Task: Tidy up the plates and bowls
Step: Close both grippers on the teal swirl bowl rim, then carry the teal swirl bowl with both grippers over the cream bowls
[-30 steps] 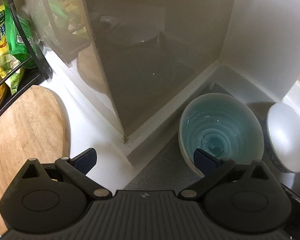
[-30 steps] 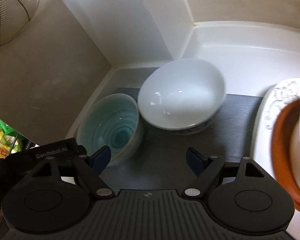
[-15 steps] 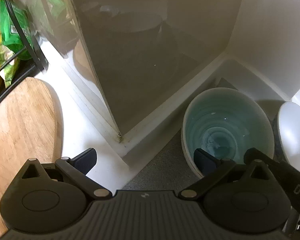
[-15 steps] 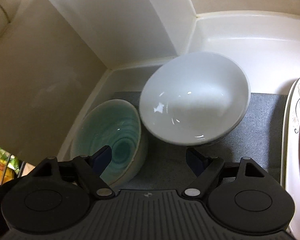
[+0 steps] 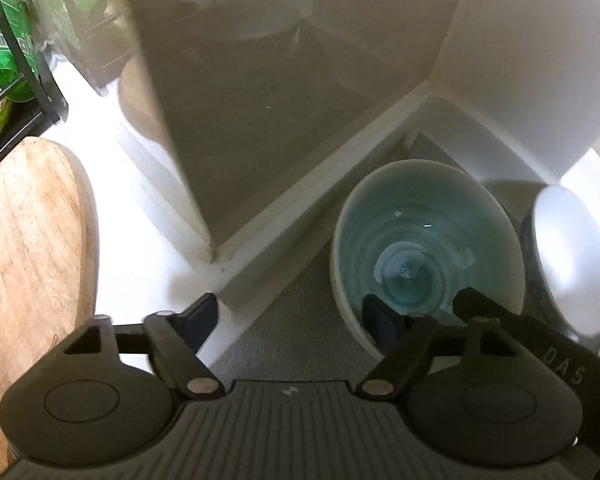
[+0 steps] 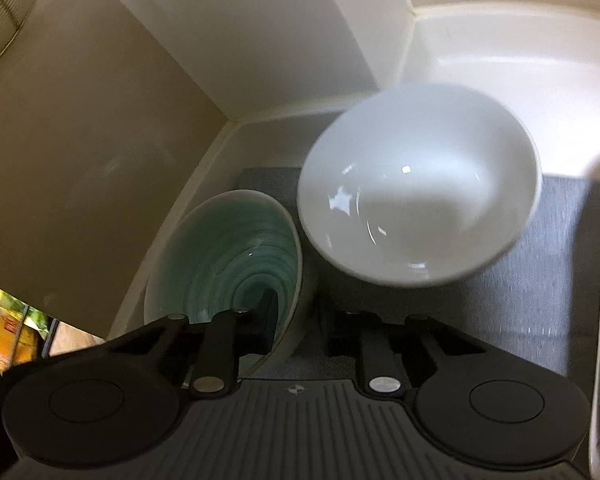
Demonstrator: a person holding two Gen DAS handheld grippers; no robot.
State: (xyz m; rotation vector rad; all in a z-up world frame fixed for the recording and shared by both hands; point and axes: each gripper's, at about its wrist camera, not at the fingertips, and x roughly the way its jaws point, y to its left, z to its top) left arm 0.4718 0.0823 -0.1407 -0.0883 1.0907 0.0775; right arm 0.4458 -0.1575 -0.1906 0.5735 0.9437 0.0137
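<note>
At the lower centre of both views, on a grey mat (image 6: 556, 216) in the corner of the white bench (image 5: 148, 216), sits the teal bowl (image 5: 424, 240). Just beside it, toward the right of the frame, is the white bowl (image 6: 416, 204), which looks tilted or raised, though its foot is hidden. Both are glazed ceramic: stiff, fairly heavy for their size, slippery under a pad and likely to chip if knocked together. The rim wall is the sensible hold, one pad inside and one outside, well down from the lip.

The right claw (image 6: 296, 320) is doing that: its jaws are closing across the near rim of the teal bowl, the left pad inside the bowl and the right pad outside against the wall. The gap looks taken up, so I judge the rim pinched. With a one-sided grip the bowl may swing when lifted.

The left claw (image 5: 292, 316) hangs over the same bowl, jaws closing but wide; its right pad dips inside the near rim, its left pad is over bare bench, and nothing is pressed between them.

Further out, a wooden board (image 5: 28, 256) lies at the left, with green packets (image 5: 0, 40) at upper left.
</note>
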